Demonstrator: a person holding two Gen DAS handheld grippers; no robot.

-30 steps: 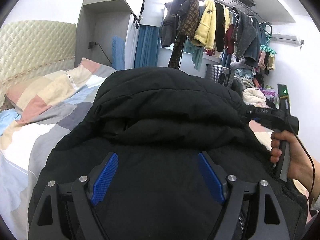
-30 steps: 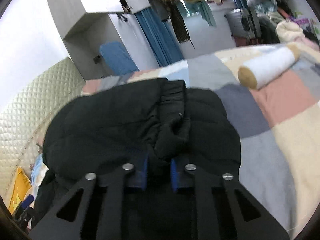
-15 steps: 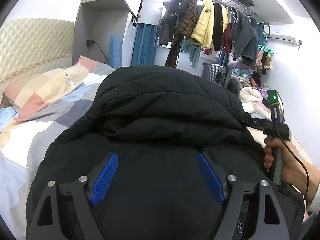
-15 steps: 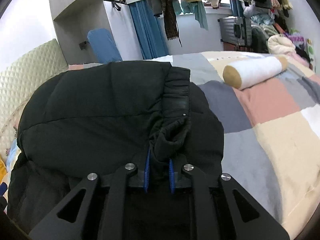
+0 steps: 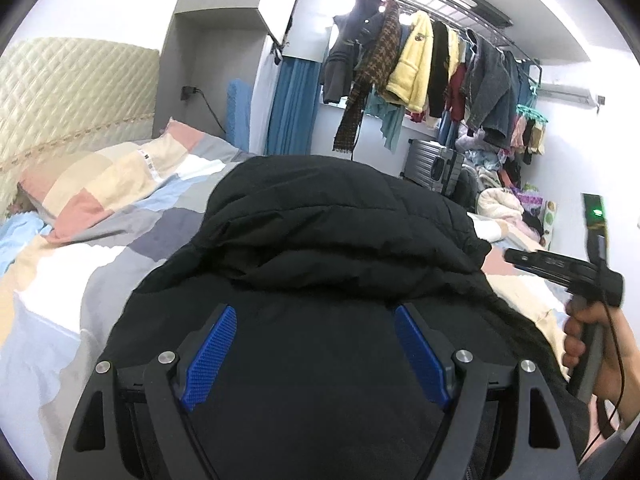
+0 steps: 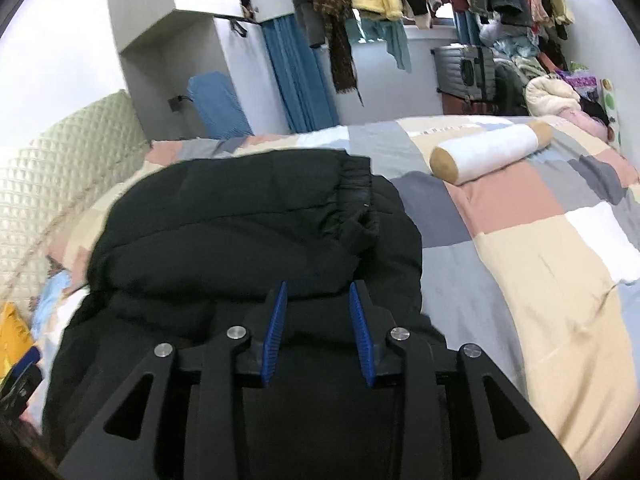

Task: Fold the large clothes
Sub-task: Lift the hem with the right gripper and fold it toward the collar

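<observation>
Lying bunched, quilted black coat (puffy), patchwork bedspread

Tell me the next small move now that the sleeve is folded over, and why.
Probably bring the left gripper down to a free edge of the jacket for the next fold. Both grippers are open and hold nothing: the right gripper has a gap between its pads, and the sleeve lies across the jacket's top. The jacket is a bulky, uneven mound on the bed.

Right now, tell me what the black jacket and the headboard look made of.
Black jacket: puffy quilted synthetic shell, likely nylon or polyester, matte; stitched channels and soft bulges show padding.
Headboard: cream padded upholstery, possibly faux leather; diamond tufting with slight sheen.
</observation>
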